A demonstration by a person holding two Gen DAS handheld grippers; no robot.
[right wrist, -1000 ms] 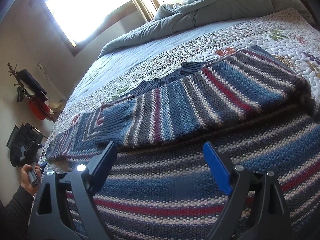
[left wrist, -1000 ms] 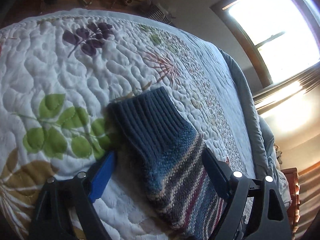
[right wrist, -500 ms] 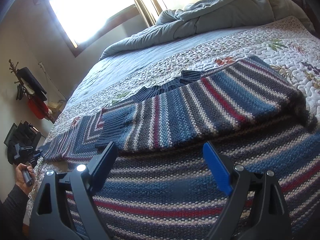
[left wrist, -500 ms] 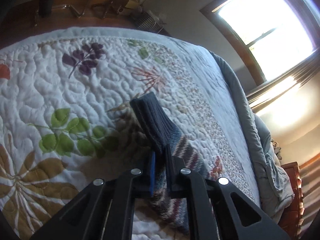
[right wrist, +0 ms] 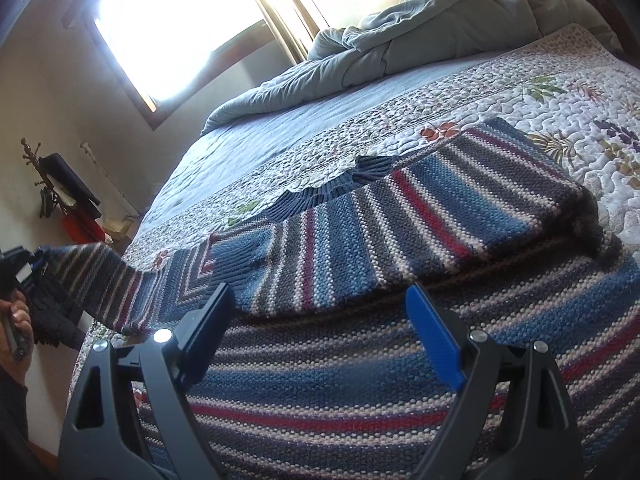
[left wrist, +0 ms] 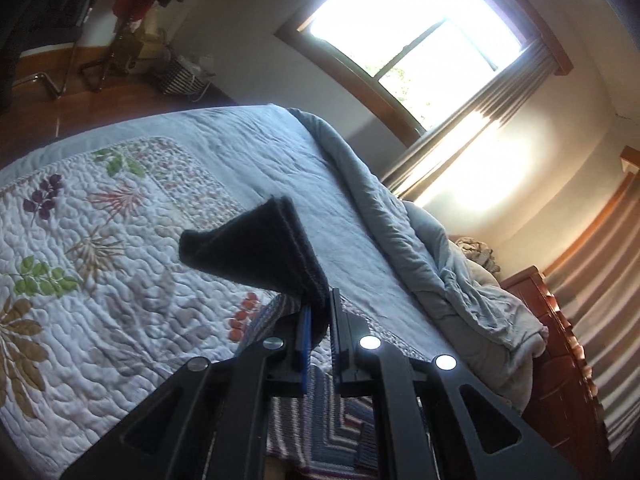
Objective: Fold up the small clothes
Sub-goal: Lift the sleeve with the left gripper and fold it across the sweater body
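A striped blue, grey and red knitted sweater [right wrist: 400,240] lies spread on the floral quilt [right wrist: 560,120]. One sleeve is folded across the body. My left gripper [left wrist: 320,312] is shut on the other sleeve's dark blue ribbed cuff [left wrist: 256,252] and holds it lifted off the quilt [left wrist: 100,280]. The raised sleeve [right wrist: 92,280] shows at the far left of the right wrist view, next to the hand holding the left gripper. My right gripper [right wrist: 324,320] is open and empty, low over the sweater's body.
A rumpled grey duvet [left wrist: 420,260] lies along the far side of the bed, also in the right wrist view [right wrist: 380,48]. A bright window [left wrist: 400,32] and curtains are beyond. A wooden headboard [left wrist: 560,360] stands at the right. Floor and furniture [left wrist: 80,60] lie past the bed's foot.
My left gripper closed on the sleeve cuff and lifted it up off the quilt. The sleeve now hangs raised at the far left of the right wrist view. My right gripper stayed open.
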